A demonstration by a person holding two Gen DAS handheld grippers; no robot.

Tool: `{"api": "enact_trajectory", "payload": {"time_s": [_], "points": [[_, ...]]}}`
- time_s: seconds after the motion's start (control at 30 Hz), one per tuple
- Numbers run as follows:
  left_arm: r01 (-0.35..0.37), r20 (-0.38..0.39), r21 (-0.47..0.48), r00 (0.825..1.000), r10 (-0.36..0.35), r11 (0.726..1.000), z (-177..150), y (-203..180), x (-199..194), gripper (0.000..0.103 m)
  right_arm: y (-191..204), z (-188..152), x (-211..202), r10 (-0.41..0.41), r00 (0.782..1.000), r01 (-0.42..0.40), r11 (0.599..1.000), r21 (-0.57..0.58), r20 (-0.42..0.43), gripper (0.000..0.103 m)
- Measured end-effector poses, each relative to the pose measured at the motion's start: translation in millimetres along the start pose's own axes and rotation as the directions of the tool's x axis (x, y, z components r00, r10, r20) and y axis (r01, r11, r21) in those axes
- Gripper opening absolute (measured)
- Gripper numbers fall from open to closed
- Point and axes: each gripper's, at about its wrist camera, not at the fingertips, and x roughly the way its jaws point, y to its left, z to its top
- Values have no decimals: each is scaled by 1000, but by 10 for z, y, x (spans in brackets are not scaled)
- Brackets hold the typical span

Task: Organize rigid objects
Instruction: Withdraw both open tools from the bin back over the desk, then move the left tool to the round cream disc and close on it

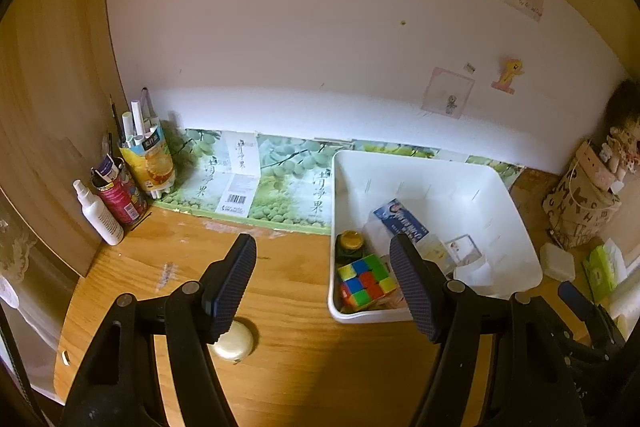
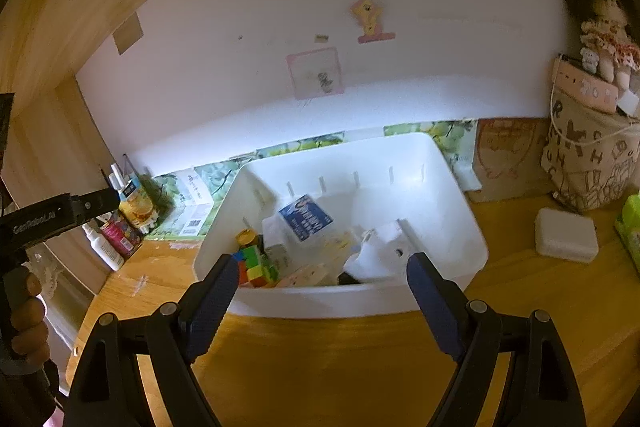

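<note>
Lying below left hand-held gripper (image 1: 322,286): compact (image 1: 235,343).

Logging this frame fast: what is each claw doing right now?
Left claw: open, holding nothing, above the desk.
Right claw: open, holding nothing, facing the white bin.

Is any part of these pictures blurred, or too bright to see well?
Left wrist view: mostly sharp, with a bright band washing out the wall. Right wrist view: the white bin and its contents look smeared; both views bend straight edges.
</note>
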Motion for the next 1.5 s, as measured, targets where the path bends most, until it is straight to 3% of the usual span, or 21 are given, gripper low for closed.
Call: {"api": "enact_trajectory", "payload": {"time_s": [0.7, 0.9, 1.07, 1.2, 1.4, 1.5], "points": [[38, -137, 101, 990, -24, 994, -62, 510, 192, 73, 477, -417, 177, -37, 995, 43, 997, 70, -91, 86], [75, -202, 117, 978, -50, 990, -90, 664, 309, 76, 610, -568, 251, -60, 991, 72, 993, 98, -120, 86], [117, -279, 116, 957, -81, 986, -133, 763, 448, 76, 724, -670, 264, -75, 989, 90, 989, 116, -126, 86], [179, -346, 94, 928, -137, 979, -166, 813, 561, 80, 805, -741, 270, -84, 987, 101, 987, 126, -135, 86], [245, -462, 29, 863, -204, 969, -243, 888, 799, 83, 889, -839, 263, -101, 985, 121, 983, 136, -141, 86], [243, -509, 15, 837, -202, 970, -297, 914, 906, 83, 910, -890, 258, -119, 982, 141, 979, 146, -146, 86]]}}
